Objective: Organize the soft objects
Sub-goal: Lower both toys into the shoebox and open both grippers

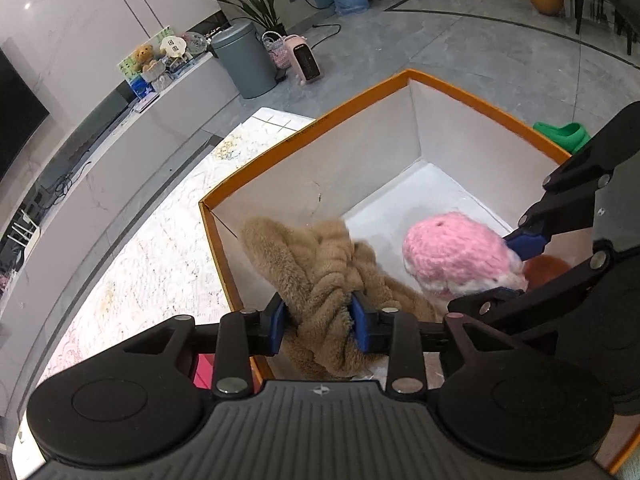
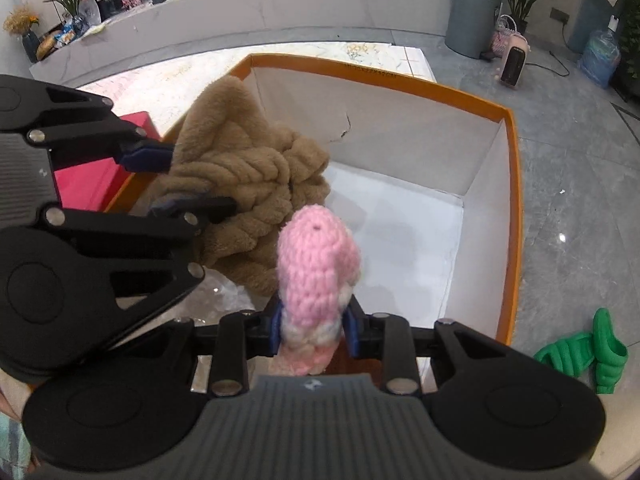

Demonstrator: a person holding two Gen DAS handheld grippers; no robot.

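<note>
Left wrist view, items by size. Orange-rimmed white box: on the bench, mostly bare inside. Tan plush garment: bunched over the box's near-left corner, pinched in the left gripper, jaws narrowed hard onto its folds. Pink crocheted toy: above the box floor, clamped in the right gripper, jaws nearly together. Step, as judged: depositing both soft items. Next move calls for lowering each clear of the rim, then parting the jaws.
</note>
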